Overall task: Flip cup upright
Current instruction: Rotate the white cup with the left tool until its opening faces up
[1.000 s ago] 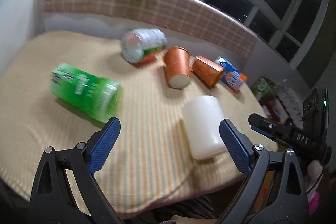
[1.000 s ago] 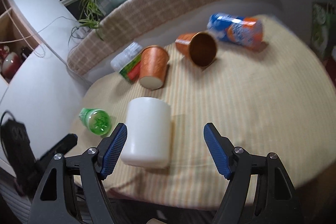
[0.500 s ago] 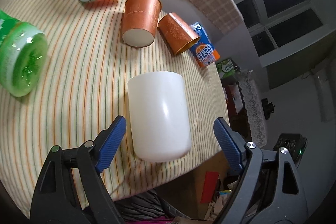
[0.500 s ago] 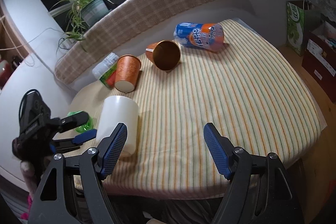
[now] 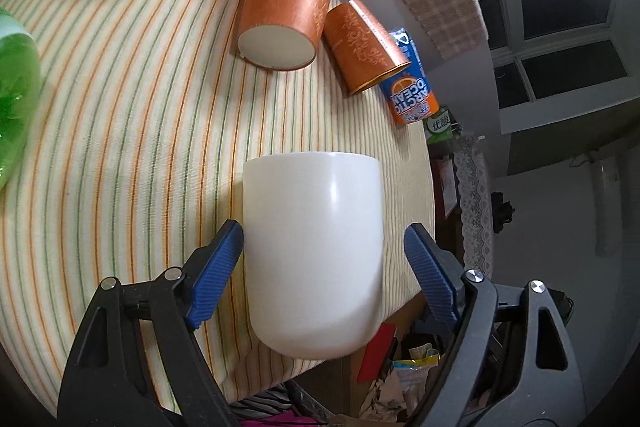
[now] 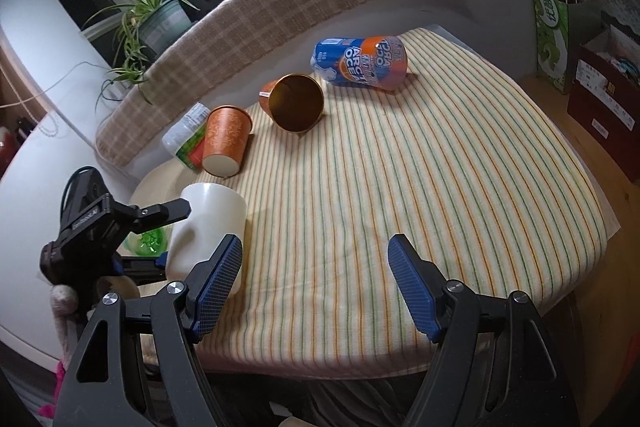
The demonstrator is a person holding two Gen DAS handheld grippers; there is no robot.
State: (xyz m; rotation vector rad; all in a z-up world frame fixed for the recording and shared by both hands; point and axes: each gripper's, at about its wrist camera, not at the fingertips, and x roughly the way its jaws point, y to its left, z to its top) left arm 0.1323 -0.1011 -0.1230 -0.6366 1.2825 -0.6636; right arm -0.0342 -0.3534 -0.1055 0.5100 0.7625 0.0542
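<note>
The white cup (image 5: 312,251) lies on its side near the edge of the striped cloth (image 5: 120,107). The left gripper (image 5: 324,267) is spread wide around the cup, one blue pad on each side, not squeezing. Only the right view shows the cup's handle and the plant (image 6: 148,23). The right gripper (image 6: 316,283) is spread wide beside the cup, holding nothing.

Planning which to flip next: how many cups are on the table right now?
3. The white cup lies between the left gripper's open fingers near the table edge; two orange paper cups lie mid-table, one base toward us, one beside the blue can.
</note>
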